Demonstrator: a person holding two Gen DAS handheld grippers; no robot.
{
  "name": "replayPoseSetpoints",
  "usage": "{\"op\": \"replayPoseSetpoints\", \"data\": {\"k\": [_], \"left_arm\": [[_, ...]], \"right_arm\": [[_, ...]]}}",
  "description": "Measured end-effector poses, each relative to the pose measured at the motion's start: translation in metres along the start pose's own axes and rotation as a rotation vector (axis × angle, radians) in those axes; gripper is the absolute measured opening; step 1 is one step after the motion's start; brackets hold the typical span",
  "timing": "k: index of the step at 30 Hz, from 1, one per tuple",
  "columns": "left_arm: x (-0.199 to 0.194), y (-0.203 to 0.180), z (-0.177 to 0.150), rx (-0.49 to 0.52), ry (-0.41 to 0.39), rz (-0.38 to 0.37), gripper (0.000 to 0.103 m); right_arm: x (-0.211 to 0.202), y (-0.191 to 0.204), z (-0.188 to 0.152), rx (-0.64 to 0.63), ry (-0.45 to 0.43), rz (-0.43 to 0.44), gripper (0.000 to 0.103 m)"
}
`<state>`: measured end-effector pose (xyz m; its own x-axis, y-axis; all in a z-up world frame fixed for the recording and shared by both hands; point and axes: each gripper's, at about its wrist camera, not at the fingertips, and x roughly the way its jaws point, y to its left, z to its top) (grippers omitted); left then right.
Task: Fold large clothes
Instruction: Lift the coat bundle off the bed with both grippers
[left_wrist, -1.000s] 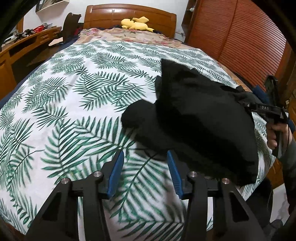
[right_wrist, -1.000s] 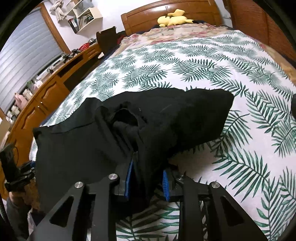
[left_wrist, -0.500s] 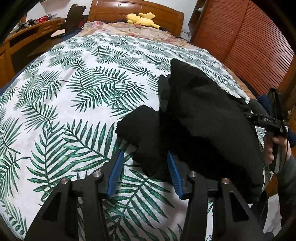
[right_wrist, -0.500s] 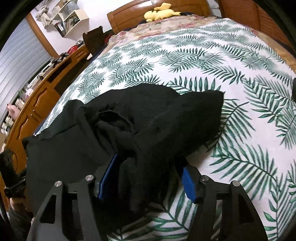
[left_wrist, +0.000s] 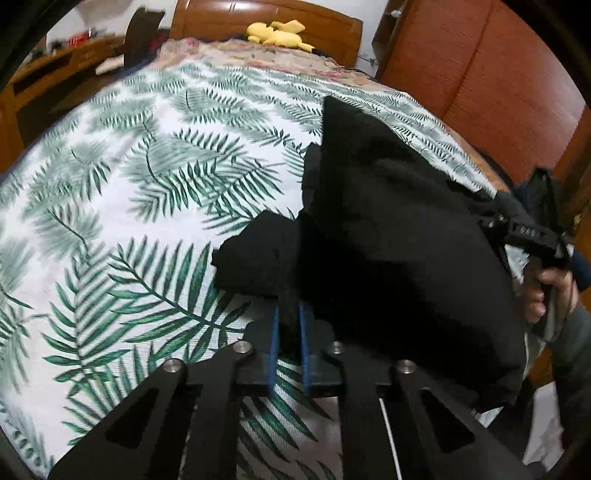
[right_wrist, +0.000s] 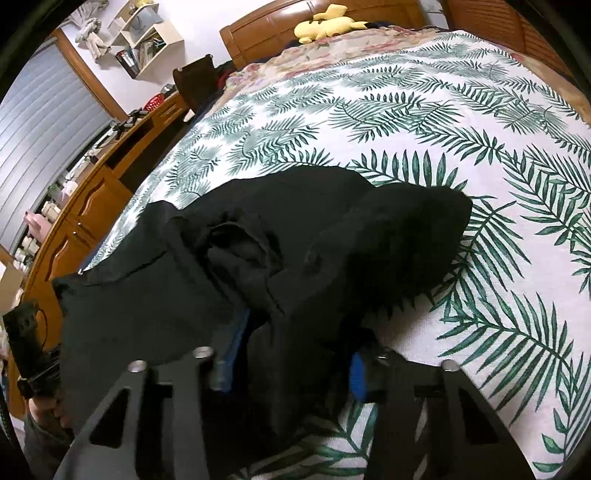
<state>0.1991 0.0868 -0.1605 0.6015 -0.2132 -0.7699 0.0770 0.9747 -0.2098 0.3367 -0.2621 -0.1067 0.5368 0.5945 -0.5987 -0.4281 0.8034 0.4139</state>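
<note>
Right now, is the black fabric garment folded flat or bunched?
Bunched: the black fabric garment lies in uneven, rumpled layers on the palm-leaf bedsheet, not flat.

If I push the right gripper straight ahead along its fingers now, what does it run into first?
The black garment. The right gripper stands open with cloth bunched between and over its blue fingers, so any advance goes deeper into that pile. Beyond it lies the leaf-print bedspread; depth there is unclear.

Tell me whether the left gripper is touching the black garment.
Touching. The left wrist view shows the left gripper shut on a fold of the black garment, cloth pinched between its blue pads.
</note>
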Motion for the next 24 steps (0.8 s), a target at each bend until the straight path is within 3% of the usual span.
{"op": "replayPoseSetpoints", "data": {"k": [2,5,16,24], "left_arm": [[-0.009,-0.006,-0.002,0.018,-0.020,0.023,0.005],[-0.028,-0.014,-0.006,0.027,-0.055,0.032,0.005],[-0.075,-0.022,-0.045,0.017,-0.078,0.033,0.005],[-0.093,-0.037,-0.057,0.034,-0.126,0.050,0.005]], "right_arm": [[-0.009,-0.001,-0.004,-0.003,-0.019,0.007,0.027],[-0.021,0.004,-0.011,-0.015,-0.035,0.015,0.024],[-0.075,0.032,-0.060,-0.133,-0.041,0.004,0.022],[-0.099,0.027,-0.081,-0.141,-0.064,0.007,0.022]]}}
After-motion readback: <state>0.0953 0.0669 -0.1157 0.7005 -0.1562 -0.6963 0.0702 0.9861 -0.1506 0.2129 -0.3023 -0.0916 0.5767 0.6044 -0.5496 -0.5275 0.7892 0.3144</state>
